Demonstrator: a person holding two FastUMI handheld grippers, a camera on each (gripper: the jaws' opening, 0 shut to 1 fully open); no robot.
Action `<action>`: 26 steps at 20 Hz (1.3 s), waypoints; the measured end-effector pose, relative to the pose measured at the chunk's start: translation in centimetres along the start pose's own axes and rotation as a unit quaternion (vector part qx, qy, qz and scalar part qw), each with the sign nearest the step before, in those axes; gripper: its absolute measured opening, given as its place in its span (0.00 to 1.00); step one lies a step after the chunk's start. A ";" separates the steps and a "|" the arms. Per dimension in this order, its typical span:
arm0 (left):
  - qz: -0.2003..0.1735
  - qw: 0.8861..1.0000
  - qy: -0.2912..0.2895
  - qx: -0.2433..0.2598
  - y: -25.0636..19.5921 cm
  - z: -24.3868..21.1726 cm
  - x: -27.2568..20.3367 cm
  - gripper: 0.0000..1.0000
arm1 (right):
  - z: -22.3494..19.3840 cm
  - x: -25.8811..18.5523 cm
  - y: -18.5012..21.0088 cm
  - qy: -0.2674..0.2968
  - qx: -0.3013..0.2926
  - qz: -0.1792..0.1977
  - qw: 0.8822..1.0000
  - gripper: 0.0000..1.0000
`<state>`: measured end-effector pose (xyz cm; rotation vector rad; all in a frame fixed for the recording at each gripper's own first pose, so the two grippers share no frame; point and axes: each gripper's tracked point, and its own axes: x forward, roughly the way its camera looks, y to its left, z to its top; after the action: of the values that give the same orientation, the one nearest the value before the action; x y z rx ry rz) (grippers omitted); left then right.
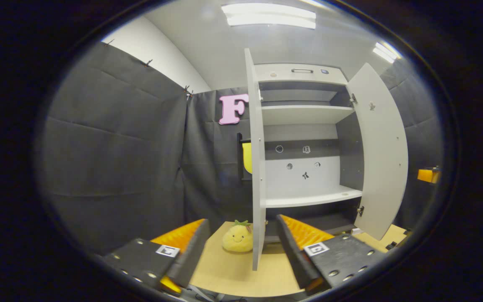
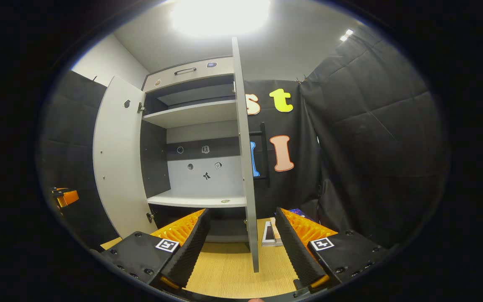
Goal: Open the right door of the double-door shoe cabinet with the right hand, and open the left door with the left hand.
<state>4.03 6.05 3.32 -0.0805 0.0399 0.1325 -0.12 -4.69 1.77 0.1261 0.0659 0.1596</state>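
1. Dark padded booth walls, pale ceiling lights, light wooden tabletop [image 1: 241,277] underfoot of the shoe cabinet [image 1: 304,126].
2. Left gripper [image 1: 241,247]: fingers spread wide, nothing between them but the edge of the left door [image 1: 258,167], untouched, just ahead and edge-on.
3. Right gripper [image 2: 241,243]: likewise wide and empty, straddling the edge of the right door [image 2: 243,147] without contact.
4. Long axis of each door vertical; each gripper nearest its own door.
5. Both doors swung out, shelves [image 1: 308,113] exposed; task apparently complete, only withdrawal left.
6. Count: two doors, two grippers, one yellow plush toy [image 1: 237,239] beside the left door, some flat items [image 2: 271,234] near the right.
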 end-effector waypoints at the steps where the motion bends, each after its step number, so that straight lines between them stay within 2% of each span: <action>1: 0.004 1.000 -0.001 0.003 0.2 0.1 0.1 0.97 | 0.0 0.1 0.0 0.000 0.000 -0.001 1.000 0.98; 9: 0.015 1.000 -0.009 0.022 0.8 0.7 0.9 0.99 | 0.5 0.9 0.3 -0.003 -0.005 0.001 1.000 0.98; 26: 0.021 0.999 -0.011 0.025 2.8 0.4 0.6 0.97 | 0.3 0.4 1.3 -0.003 -0.012 -0.008 1.000 0.98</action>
<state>4.27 8.95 3.51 -0.0278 0.0238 0.1750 0.08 -3.34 2.22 0.1021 0.0588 0.1438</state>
